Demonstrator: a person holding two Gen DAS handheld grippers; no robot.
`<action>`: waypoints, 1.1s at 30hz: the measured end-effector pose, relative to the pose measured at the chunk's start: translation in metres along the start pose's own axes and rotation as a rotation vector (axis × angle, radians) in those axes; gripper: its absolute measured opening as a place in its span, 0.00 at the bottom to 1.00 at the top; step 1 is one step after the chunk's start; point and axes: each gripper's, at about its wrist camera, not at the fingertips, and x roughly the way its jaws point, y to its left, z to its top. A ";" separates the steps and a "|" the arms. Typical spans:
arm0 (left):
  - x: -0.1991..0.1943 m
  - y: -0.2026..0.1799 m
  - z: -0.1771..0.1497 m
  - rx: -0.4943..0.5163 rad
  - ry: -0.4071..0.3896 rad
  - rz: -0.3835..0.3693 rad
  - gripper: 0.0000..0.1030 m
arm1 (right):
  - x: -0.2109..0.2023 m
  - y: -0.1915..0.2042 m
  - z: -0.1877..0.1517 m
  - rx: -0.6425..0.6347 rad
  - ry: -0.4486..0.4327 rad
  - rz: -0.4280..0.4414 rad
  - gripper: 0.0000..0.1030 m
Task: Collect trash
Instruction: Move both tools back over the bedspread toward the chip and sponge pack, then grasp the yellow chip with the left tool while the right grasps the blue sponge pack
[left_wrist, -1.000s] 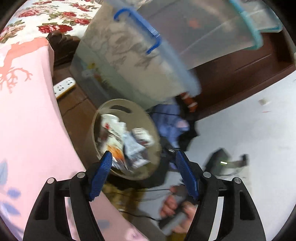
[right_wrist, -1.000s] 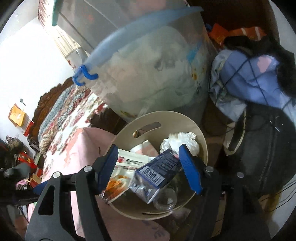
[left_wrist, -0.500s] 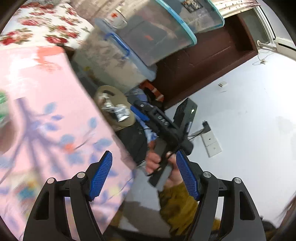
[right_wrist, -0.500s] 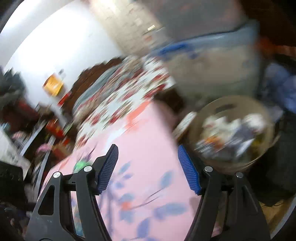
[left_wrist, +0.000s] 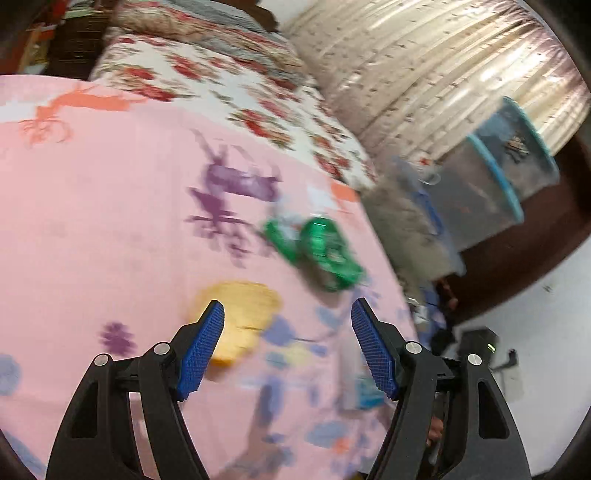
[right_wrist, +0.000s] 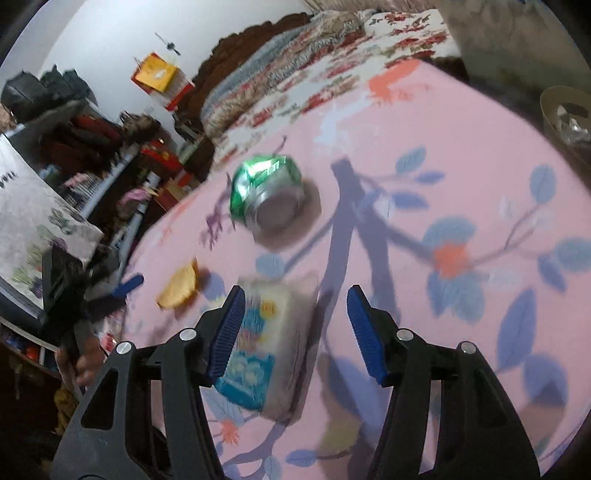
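Moved: both views swung from the bin to the pink cloth (right_wrist: 461, 155).
Left gripper (left_wrist: 287, 339): fingers spread, empty.
Right gripper (right_wrist: 295, 328): closing, nothing gripped.
Trash: green can (right_wrist: 267, 194) centre; tissue pack (right_wrist: 266, 343) lower centre; yellow scrap (right_wrist: 179, 286) left.

Worktop covered in pink cloth printed with blue leaves and purple branches (right_wrist: 461, 155), crushed green metal drink can (right_wrist: 266, 192) lying on it, yellow peel-like scrap (right_wrist: 179, 286) nearby, white-and-blue plastic packet (right_wrist: 266, 343) closest.
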 end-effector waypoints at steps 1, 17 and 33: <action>0.003 0.006 0.001 -0.009 0.005 -0.003 0.65 | 0.000 0.003 -0.005 -0.001 -0.004 -0.014 0.59; 0.039 0.029 -0.012 0.038 0.053 0.026 0.65 | 0.026 0.075 -0.066 -0.241 -0.065 -0.291 0.84; 0.019 0.030 -0.009 0.030 -0.023 0.076 0.66 | 0.032 0.068 -0.075 -0.231 -0.113 -0.415 0.84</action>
